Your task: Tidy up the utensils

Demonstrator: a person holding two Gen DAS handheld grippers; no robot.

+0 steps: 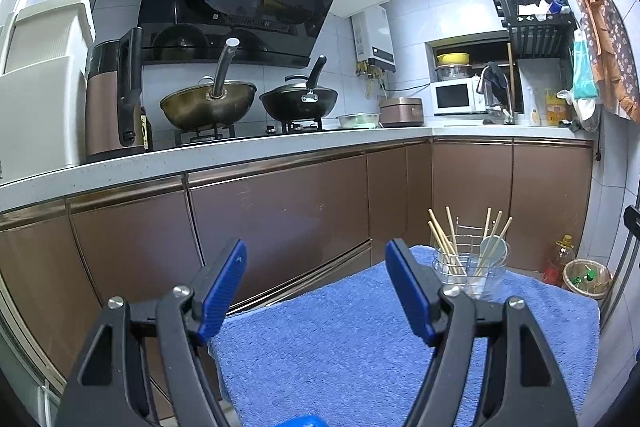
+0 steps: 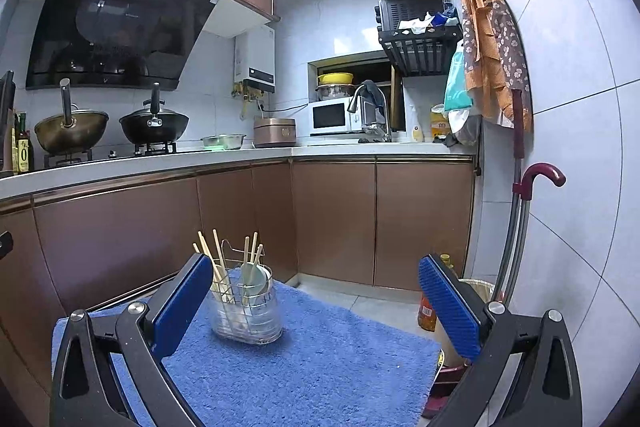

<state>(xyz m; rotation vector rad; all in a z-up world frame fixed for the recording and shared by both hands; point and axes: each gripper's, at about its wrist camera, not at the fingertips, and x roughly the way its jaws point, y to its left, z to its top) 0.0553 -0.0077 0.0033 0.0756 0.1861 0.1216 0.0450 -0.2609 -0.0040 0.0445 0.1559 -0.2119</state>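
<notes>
Blue pads (image 1: 222, 291) of the left gripper (image 1: 316, 267) stand wide apart, holding nothing, above a blue towel (image 1: 340, 339). Ahead and to its right, a clear holder (image 1: 472, 273) stands upright on the towel's far part, with chopsticks (image 1: 442, 239) and a pale spoon (image 1: 494, 247) leaning inside. Right gripper (image 2: 316, 291), jaws likewise spread and empty, has the holder ahead and slightly left, just beyond its left pad. Beyond the towel: brown cabinets (image 2: 332, 219), then a counter (image 2: 160, 163) with two woks (image 2: 154, 125).
</notes>
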